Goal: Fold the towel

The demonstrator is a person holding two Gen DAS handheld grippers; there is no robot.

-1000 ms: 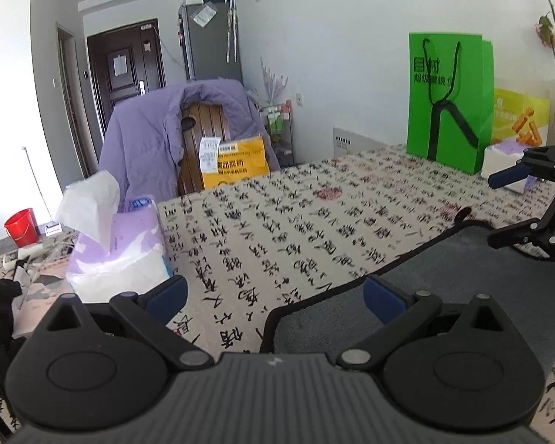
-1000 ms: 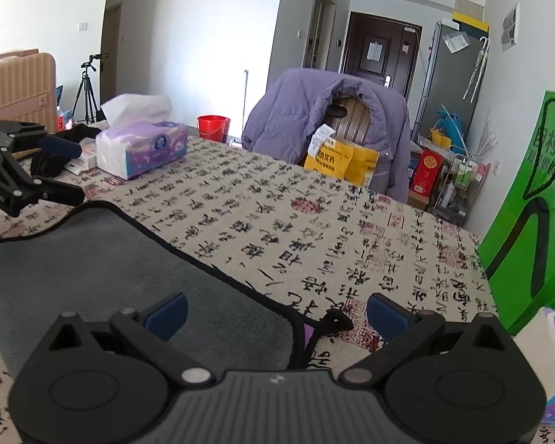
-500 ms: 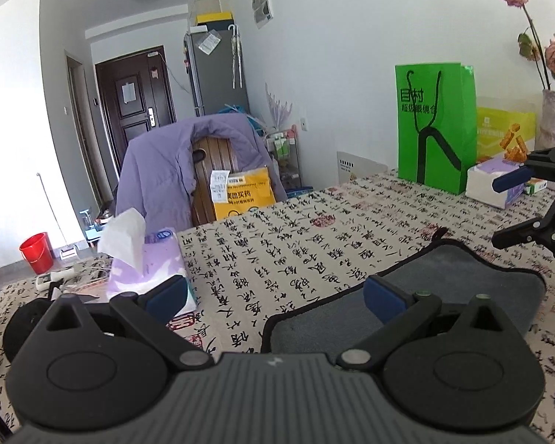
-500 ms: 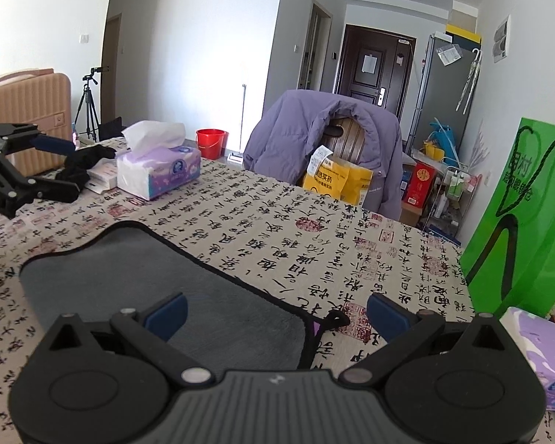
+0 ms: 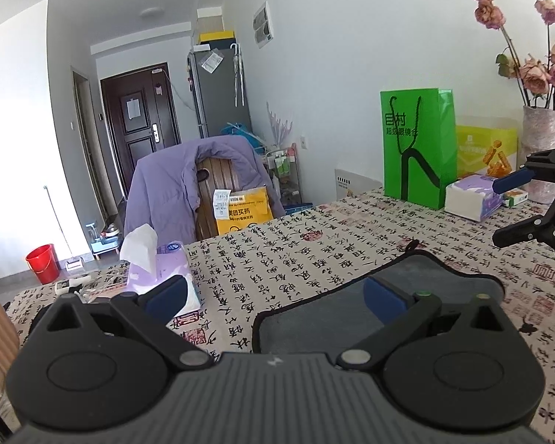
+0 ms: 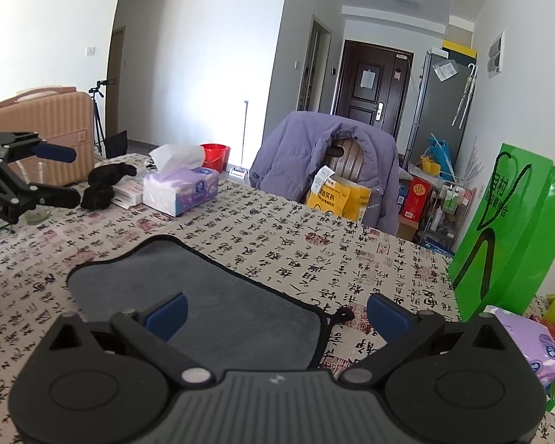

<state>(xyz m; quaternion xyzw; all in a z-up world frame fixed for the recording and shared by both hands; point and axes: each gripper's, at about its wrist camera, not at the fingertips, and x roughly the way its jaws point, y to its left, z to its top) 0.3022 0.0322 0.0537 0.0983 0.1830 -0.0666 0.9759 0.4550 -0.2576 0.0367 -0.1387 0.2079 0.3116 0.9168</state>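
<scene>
While the towel (image 6: pixel 203 296) lies flat on the bench (image 6: pixel 351 259), unfolded, your left tool (image 5: pixel 273 296) and right tool (image 6: pixel 275 312) hover spread above it.

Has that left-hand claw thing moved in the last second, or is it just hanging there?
Yes. The left gripper has risen and drawn back: in its own view the grey towel and tissue box look smaller and lower, with more ceiling showing.
</scene>
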